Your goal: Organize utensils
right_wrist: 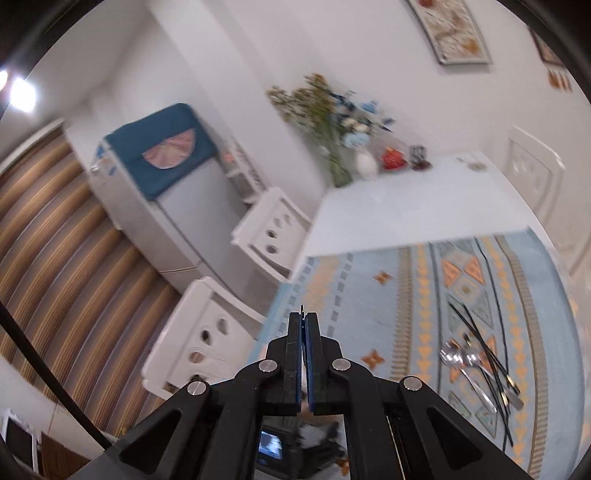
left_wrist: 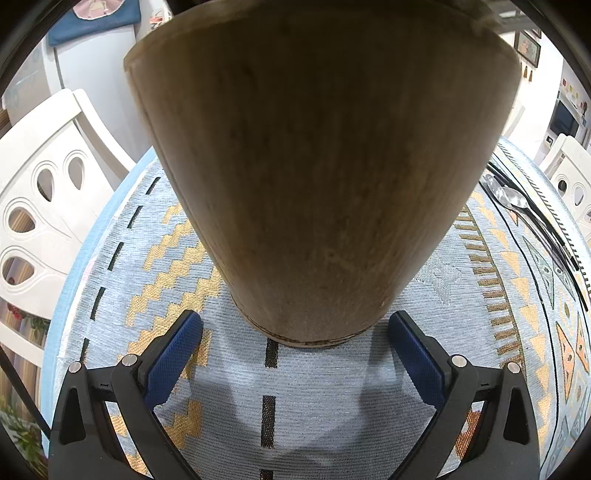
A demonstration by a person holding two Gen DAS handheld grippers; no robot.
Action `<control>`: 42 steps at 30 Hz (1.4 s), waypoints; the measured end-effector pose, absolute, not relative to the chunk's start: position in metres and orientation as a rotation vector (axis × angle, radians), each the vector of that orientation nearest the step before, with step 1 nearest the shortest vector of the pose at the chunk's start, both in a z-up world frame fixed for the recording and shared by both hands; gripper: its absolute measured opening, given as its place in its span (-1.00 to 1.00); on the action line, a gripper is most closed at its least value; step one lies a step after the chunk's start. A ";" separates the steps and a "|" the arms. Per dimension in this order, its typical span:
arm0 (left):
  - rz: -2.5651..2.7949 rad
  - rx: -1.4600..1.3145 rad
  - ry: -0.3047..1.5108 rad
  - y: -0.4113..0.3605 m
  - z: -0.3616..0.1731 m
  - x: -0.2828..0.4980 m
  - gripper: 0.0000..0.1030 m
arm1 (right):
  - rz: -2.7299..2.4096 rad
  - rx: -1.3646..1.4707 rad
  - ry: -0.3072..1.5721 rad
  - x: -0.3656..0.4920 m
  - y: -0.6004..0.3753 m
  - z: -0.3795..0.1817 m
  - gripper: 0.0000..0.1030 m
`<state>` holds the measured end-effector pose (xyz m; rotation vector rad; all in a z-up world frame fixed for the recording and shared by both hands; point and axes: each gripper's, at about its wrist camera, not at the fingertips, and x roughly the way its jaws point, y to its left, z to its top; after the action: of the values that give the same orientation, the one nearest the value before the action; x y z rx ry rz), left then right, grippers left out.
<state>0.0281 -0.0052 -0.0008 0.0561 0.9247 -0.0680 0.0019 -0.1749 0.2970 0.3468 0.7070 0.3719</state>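
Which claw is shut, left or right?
The right claw: its blue pads are pressed together. The left claw is spread wide before the wooden holder.

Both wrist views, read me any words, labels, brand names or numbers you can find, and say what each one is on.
None can be read in either view.
Wooden utensil holder: bare wood, no marking.
Fridge: small stickers near its top, too blurred to read.
Framed picture on the wall: only a pattern, blurred.
Spoons: no stamp visible.
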 end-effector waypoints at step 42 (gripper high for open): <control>-0.069 0.055 0.925 -0.004 -0.001 0.027 0.97 | 0.361 0.425 0.977 0.055 -0.188 0.216 -0.95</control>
<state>0.0270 -0.0041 -0.0010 0.0550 0.9255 -0.0690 0.0547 -0.1880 0.2163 0.4251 0.9773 0.3614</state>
